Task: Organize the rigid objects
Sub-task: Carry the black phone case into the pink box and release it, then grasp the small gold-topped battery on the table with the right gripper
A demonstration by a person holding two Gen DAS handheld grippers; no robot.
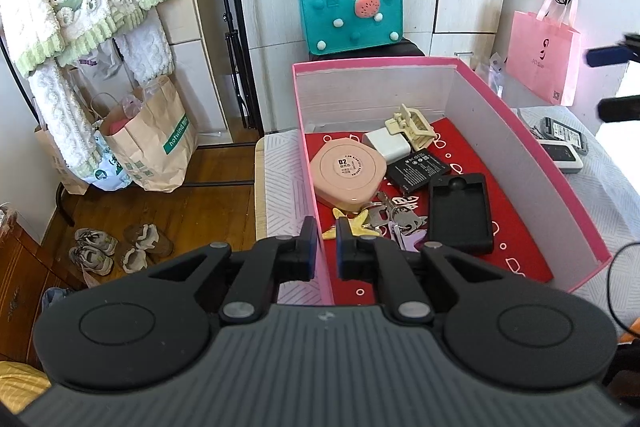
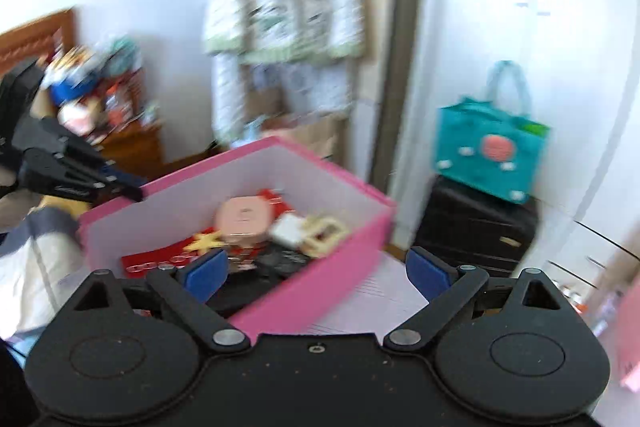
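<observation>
The left gripper (image 1: pixel 323 247) is clamping the near left wall of the pink box (image 1: pixel 520 163), one pad outside and one inside, the jaws closed on the thin card. The box is sitting on a table (image 1: pixel 280 163) covered in a pale patterned cloth, its left wall running along the table's left edge. Inside, on the red floor, a round pink case (image 1: pixel 347 175) is lying toward the left wall, with a white charger (image 1: pixel 387 143) and a cream hair clip (image 1: pixel 412 126) behind it toward the far wall. A black battery (image 1: pixel 418 171) is lying in the middle, a black silicone case (image 1: pixel 460 213) is lying near the right wall, and a bunch of keys (image 1: pixel 384 215) with a yellow star (image 1: pixel 352 223) is resting at the near end, just beyond the left gripper's pads. Outside the box, by the table's right edge, two small devices (image 1: pixel 564 143) are lying together. The right gripper (image 2: pixel 316 273) is hanging over the box's near right corner with its jaws wide apart and holding nothing; that view is blurring. A teal bag (image 1: pixel 352 15) is standing on a black case beyond the table's far edge.
</observation>
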